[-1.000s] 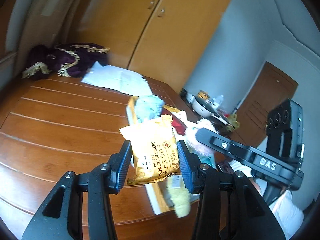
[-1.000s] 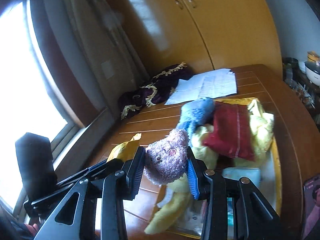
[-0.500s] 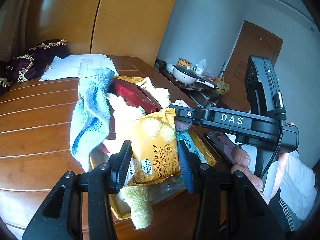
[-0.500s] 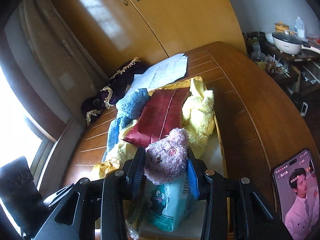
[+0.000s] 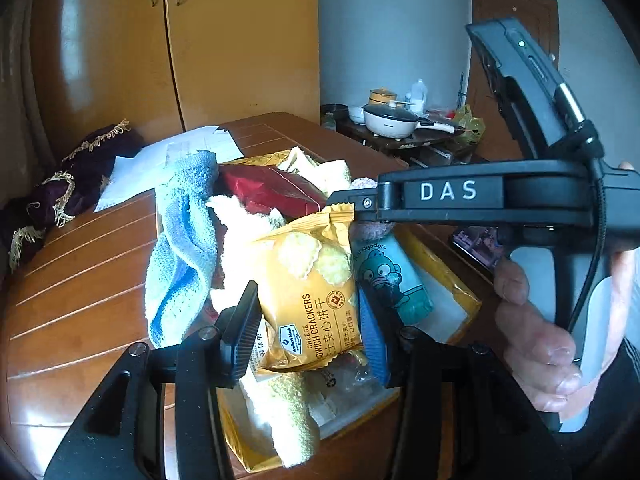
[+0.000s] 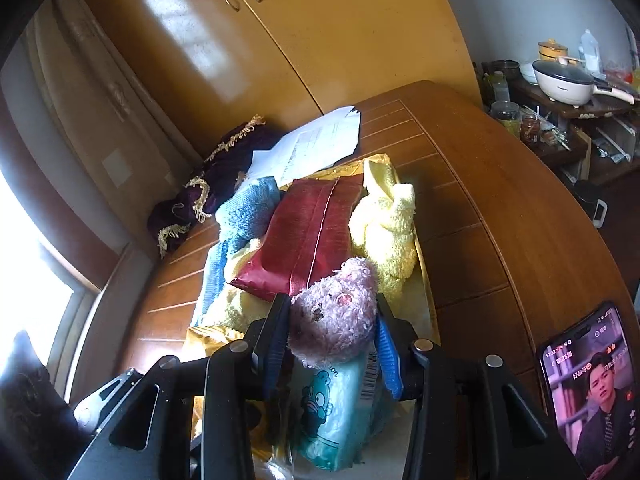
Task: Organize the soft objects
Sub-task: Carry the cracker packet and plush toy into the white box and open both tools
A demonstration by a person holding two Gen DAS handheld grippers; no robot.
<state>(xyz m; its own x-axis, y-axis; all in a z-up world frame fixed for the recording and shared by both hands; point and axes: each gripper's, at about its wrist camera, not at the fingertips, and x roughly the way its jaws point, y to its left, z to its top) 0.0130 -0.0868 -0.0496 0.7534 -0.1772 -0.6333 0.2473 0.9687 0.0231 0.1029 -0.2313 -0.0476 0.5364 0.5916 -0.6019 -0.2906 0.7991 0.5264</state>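
My left gripper point(image 5: 310, 332) is shut on a yellow cheese cracker packet point(image 5: 310, 300), held above a yellow tray point(image 5: 460, 280). My right gripper point(image 6: 330, 334) is shut on a pink plush toy point(image 6: 334, 312) over the same tray point(image 6: 422, 280). The tray holds a blue towel point(image 5: 184, 240) point(image 6: 244, 212), a dark red pouch point(image 5: 268, 190) point(image 6: 308, 232), a yellow fluffy cloth point(image 6: 386, 232) and a teal tissue pack with a cartoon face point(image 5: 386, 276) point(image 6: 332, 408). In the left wrist view the right gripper's body crosses the picture, held by a person's hand point(image 5: 536, 332).
The tray sits on a brown wooden table point(image 6: 500, 208). White papers point(image 6: 316, 140) and a dark purple fringed cloth point(image 6: 204, 188) lie at its far end. A phone point(image 6: 588, 388) with a lit screen lies at the right edge. A low side table with a pot point(image 6: 564, 82) stands beyond.
Both grippers have swung right and come over the tray, each keeping its hold. The tray's contents now fill both views.
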